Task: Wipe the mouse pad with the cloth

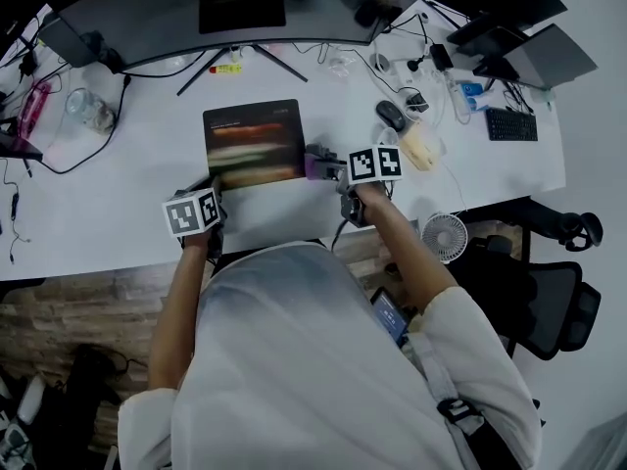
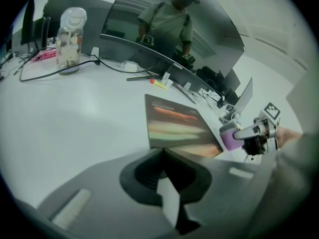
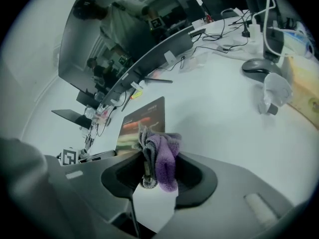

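Left gripper (image 2: 162, 156): forearm reaching straight ahead, jaws pressed together on the mouse pad's (image 1: 253, 143) near-left corner.
Right gripper (image 3: 149, 169): forearm angled inward, jaws clamped on the purple cloth (image 3: 163, 156).
Cloth: at the pad's right edge.
Mouse pad: flat on the white desk (image 1: 118, 194).

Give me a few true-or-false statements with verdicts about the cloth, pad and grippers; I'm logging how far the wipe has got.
1. The right gripper grips a purple cloth. True.
2. The cloth lies on the middle of the mouse pad. False: it is held in the jaws beside the pad's right edge.
3. The computer mouse sits on the pad. False: it sits on the white desk, right of the pad.
4. The left gripper has its jaws together at the pad's near edge. True.
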`<state>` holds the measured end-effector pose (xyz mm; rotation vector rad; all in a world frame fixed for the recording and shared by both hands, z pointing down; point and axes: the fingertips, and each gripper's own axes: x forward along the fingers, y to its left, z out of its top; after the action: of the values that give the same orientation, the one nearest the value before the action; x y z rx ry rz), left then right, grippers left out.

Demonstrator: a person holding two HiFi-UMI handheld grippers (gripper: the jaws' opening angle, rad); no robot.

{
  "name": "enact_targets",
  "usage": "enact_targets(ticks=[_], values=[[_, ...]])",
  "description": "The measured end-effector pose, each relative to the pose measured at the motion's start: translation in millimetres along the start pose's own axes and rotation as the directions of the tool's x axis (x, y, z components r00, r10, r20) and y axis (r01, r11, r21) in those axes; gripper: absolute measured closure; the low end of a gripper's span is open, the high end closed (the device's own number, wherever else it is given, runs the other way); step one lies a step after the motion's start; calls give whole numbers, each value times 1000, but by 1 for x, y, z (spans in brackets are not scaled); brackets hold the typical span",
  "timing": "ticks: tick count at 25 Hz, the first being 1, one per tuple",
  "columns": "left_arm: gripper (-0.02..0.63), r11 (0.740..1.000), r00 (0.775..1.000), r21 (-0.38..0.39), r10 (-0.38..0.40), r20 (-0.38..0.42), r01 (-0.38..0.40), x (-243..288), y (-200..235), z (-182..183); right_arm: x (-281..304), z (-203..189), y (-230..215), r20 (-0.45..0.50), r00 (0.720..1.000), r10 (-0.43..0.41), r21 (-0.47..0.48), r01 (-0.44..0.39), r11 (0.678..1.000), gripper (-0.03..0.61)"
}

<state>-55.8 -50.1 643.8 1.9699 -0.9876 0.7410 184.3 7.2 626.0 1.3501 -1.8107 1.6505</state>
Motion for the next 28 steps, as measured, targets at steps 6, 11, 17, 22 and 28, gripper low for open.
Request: enact_targets(ticks=[6, 11, 17, 22, 28], values=[[614, 999, 999, -36, -39, -13, 39, -2, -1, -2, -24, 15, 14, 128, 990, 51, -1, -51, 999, 400], [614, 976, 985, -137, -171, -9, 168, -13, -18, -14, -37, 17, 43, 217, 971, 98, -81, -82, 993, 396], [614, 974, 976, -78, -212, 44, 215, -44, -36, -2, -51, 15, 80, 281, 950, 133, -173, -86, 981, 394], [614, 983, 980, 62, -177, 93, 172, -75, -54, 16, -70, 14, 107, 330, 930, 159, -229, -85, 970, 394], [614, 974, 961, 201, -147, 236, 100, -123, -76, 48, -93, 5, 132, 371, 907, 200, -297, -88, 951, 394]])
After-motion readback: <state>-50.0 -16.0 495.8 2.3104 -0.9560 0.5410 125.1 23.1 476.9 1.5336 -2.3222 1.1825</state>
